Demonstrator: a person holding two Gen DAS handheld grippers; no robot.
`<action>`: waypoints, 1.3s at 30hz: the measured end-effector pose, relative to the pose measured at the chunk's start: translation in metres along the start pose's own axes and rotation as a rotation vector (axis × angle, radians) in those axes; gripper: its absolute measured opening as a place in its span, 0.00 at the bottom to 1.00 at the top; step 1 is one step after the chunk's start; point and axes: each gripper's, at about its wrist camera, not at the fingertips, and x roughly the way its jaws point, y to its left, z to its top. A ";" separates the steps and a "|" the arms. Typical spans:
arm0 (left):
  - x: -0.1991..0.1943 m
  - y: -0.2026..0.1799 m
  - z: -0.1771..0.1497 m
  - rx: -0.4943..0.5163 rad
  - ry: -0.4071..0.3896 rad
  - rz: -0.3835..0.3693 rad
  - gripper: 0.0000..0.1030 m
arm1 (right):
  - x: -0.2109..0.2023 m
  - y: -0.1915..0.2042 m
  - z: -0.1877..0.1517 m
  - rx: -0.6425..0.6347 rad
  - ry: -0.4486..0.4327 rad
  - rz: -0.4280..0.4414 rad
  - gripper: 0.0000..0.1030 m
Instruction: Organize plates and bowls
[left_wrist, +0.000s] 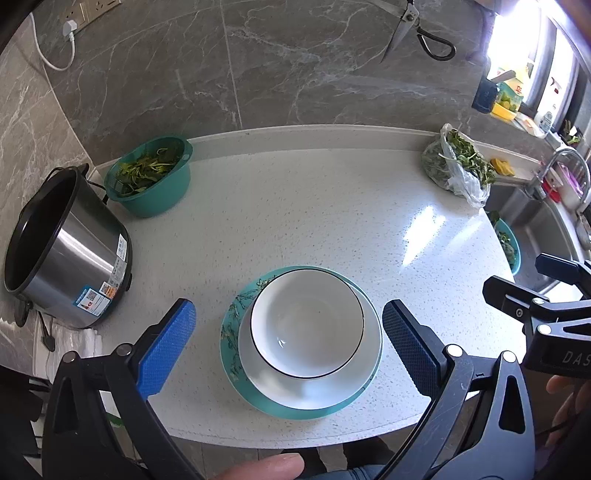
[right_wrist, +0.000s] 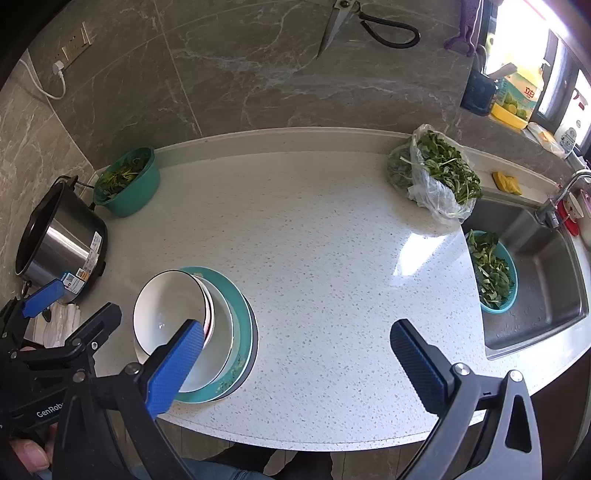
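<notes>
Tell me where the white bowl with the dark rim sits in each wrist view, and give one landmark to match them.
Left wrist view: the white bowl is at lower centre, on top of the stacked plates, between the open left gripper fingers.
Right wrist view: the white bowl is at lower left, partly behind the right gripper finger.
Shared landmark: the steel pot to the left of it.

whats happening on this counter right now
A person holds a gripper in each hand over a speckled counter. Both the left gripper and right gripper are open and hold nothing. A white bowl sits stacked on a white plate on a teal plate near the front edge.
</notes>
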 end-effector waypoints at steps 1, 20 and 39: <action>0.000 0.000 0.000 -0.006 0.001 0.002 1.00 | 0.001 0.000 0.000 -0.001 0.001 -0.001 1.00; -0.002 0.001 -0.002 -0.047 0.005 0.029 1.00 | 0.006 0.003 -0.004 -0.020 0.020 -0.003 1.00; -0.001 -0.004 -0.001 -0.049 0.008 0.030 1.00 | 0.008 0.002 -0.003 -0.021 0.022 -0.004 1.00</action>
